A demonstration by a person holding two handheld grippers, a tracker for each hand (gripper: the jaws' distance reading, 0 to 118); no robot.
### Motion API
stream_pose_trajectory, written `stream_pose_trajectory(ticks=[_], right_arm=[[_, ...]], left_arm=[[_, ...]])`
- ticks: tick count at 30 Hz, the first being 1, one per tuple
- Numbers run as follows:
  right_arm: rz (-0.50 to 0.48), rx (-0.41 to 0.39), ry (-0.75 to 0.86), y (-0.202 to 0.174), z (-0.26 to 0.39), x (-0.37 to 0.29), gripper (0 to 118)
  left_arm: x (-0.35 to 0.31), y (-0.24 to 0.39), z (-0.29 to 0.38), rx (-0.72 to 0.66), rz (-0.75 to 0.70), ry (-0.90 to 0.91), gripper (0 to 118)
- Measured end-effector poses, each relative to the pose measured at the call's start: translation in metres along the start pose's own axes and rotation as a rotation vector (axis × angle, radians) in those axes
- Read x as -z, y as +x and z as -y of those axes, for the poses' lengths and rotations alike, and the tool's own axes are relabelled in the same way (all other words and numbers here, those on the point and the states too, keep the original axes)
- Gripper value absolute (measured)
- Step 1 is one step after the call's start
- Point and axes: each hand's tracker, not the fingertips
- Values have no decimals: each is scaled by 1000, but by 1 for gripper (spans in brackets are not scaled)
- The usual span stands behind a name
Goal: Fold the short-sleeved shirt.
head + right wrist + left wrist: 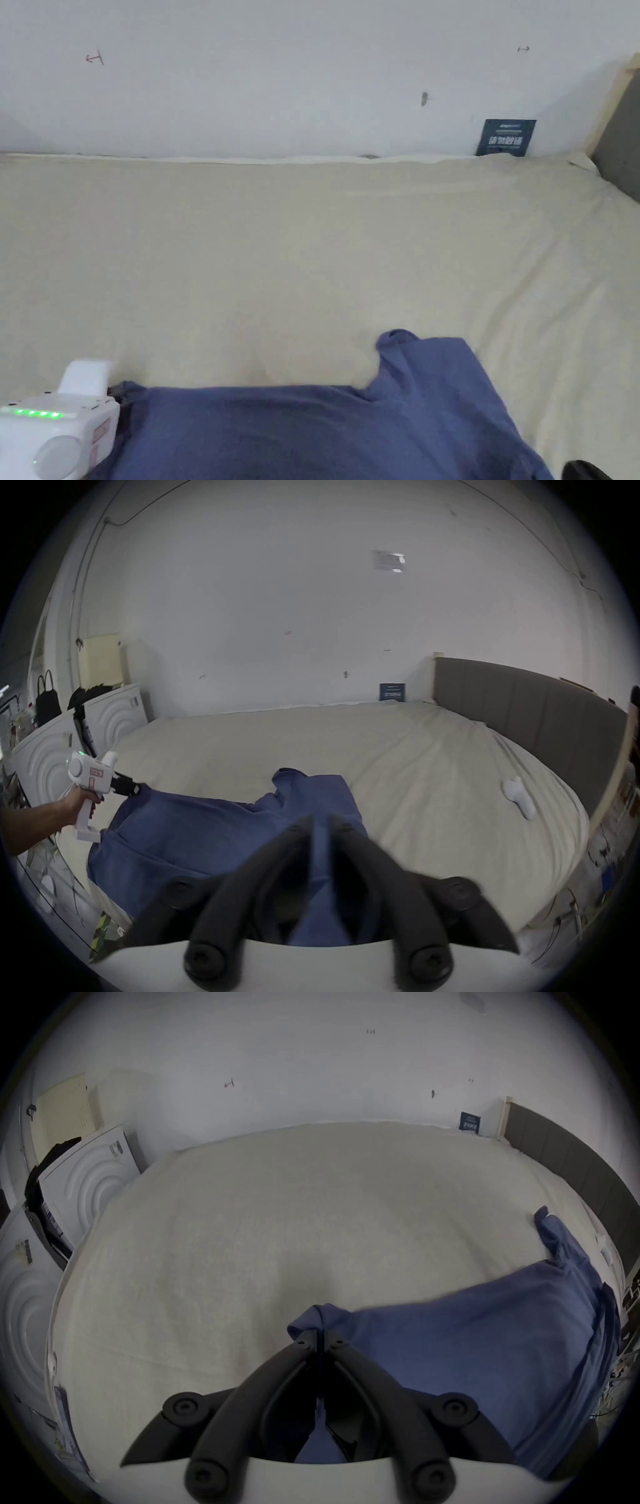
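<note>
A blue short-sleeved shirt [325, 431] lies at the near edge of a cream-sheeted bed [300, 250], one sleeve [400, 342] pointing toward the wall. My left gripper [320, 1333] is shut on a bunched corner of the shirt [467, 1342] at its left end; the head view has its white body [59, 425] at the bottom left. In the right gripper view, the right gripper [320, 821] has both jaws pressed on blue shirt [194, 826] cloth near the sleeve side, and the left gripper [136, 788] shows farther off in a hand.
White wall runs along the bed's far side, with a dark blue card [506, 137] leaning on it. A grey padded headboard [526, 722] stands at the right. A small white object [517, 797] lies on the sheet near it. White cabinets [86, 1186] stand left of the bed.
</note>
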Motion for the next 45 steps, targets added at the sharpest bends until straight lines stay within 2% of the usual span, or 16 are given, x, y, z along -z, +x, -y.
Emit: stream_pose_trajectory(ticks=[2,3,4,6,8,10,13,18,19,21,22,23,27,31,36,45], right_arm=[[-43,-19,-76,9,-9,34,79],[-49,-37,-114,14,-14,57,106],[-39,-54,-159,19,-20,81,117],[-43,-72,-177,33,-29,127,117],[-10,-117,-287,42,-37,181,117],[0,-95,-425,53,-41,235,111],[-70,-30,-534,59,-48,289,88],[-11,-188,-679,55,-33,347,87],[-9,-199,-713,56,-27,353,87],[-48,-123,-672,61,-27,348,80],[-20,-116,-628,62,-31,339,54],[32,-152,-572,60,-36,333,2],[14,-174,-502,62,-52,295,0],[-43,-79,-332,69,-59,250,0],[-35,-73,-211,70,-74,188,0],[-65,-65,-145,82,-53,96,0]], left_arm=[[-10,-2,-3,1,26,28,0],[-14,-4,-4,7,28,40,0],[-15,-2,4,-80,127,-83,0],[-21,-9,4,-132,157,-55,0],[-25,-13,6,-150,172,-59,0],[-26,-16,8,-154,172,-62,0],[-26,-18,12,-154,167,-60,0],[-27,-22,12,-182,185,-59,0],[-27,-22,12,-182,187,-61,0],[-35,-18,10,-192,188,-58,0],[-36,-19,9,-212,195,-62,0],[-38,-20,10,-235,204,-55,0],[-46,-19,5,-256,199,-27,0],[-66,-17,0,-305,211,20,0],[-98,-20,-1,-325,176,83,0],[-172,-16,42,-360,168,143,0]])
